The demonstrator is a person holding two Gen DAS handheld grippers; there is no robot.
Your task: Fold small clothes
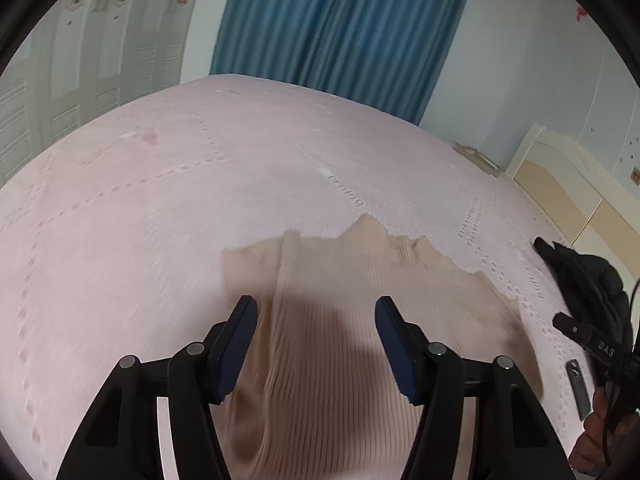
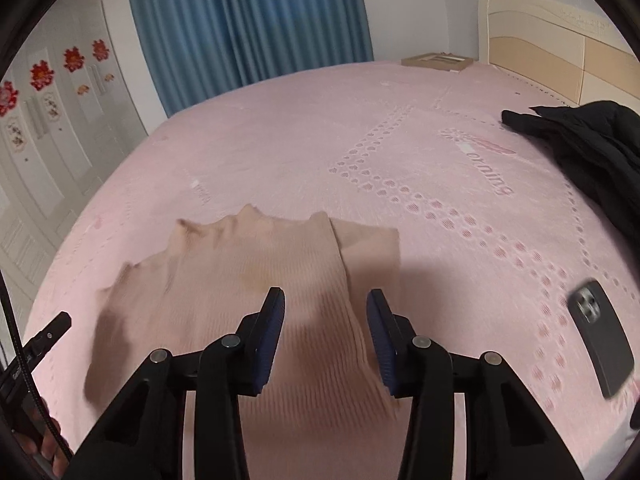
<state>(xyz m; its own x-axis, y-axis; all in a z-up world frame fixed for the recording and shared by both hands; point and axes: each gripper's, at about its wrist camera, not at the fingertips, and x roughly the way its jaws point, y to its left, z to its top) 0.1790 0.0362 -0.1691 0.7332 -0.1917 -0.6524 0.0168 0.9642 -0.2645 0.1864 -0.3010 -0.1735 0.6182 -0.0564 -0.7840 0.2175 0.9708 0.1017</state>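
Right now I see one beige rib-knit garment lying on the bed, near the edge closest to me. Its ribs run lengthwise, its far hem is wavy and scalloped, and one long fold ridge runs down it; motion blur softens the weave.

My left gripper hangs over the garment with its jaws partly apart. The cloth lies between and below the dark blue ribbed pads; I cannot tell whether they touch it. My right gripper hangs over the same garment nearer its other side, jaws also partly apart and somewhat narrower, cloth between them, with no clear pinch. Each gripper has two black plastic fingers with round metal pivots.

The bed cover is pale pink, soft, with rows of small punched-looking shapes and some woven lettering. On it I count one black puffy jacket towards the headboard side, one dark phone lying back up near the near edge, and one flat cardboard box at the far corner by the headboard.

The headboard is cream and tan wood. Behind the bed hangs a blue pleated curtain, and beside it stands a white wardrobe with red flower stickers.
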